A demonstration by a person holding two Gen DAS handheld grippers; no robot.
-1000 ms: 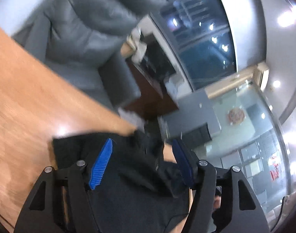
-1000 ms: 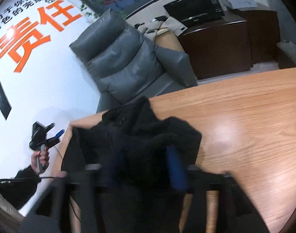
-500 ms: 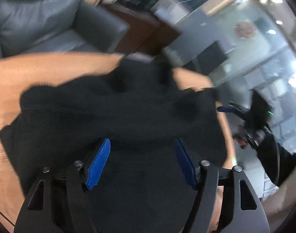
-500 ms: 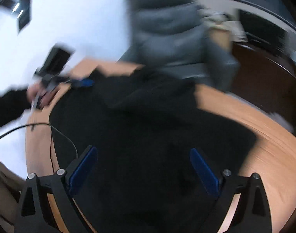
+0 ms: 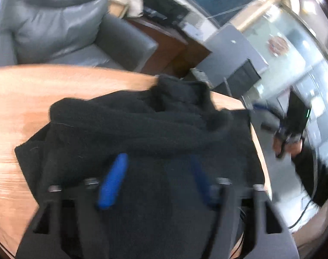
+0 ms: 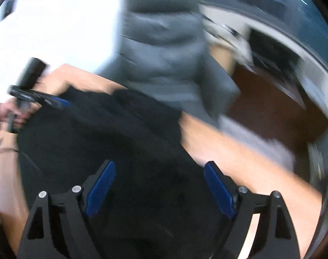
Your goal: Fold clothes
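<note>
A black fleece garment (image 5: 142,129) lies bunched on the wooden table (image 5: 24,99). My left gripper (image 5: 157,172) hovers over its near part, and its jaws are opening. Cloth lies under and between the blue pads (image 5: 113,181), which do not press on it. In the right wrist view the same garment (image 6: 99,133) fills the middle. My right gripper (image 6: 159,183) stands wide above it with its jaws closing a little, and its pads (image 6: 217,190) are clear of the cloth. Each view shows the other gripper at the garment's far edge: right gripper (image 5: 265,110), left gripper (image 6: 56,101).
A grey leather armchair (image 5: 56,28) stands close behind the table, beside a dark wooden cabinet (image 5: 170,49). The table edge (image 6: 239,157) runs just past the garment. A thin cable (image 6: 4,151) trails by the hand that holds the left gripper.
Both cameras have rolled and swung over the garment. The left jaws stand wider than half a second ago. The right gripper has moved across, and bare table now shows to its right.
</note>
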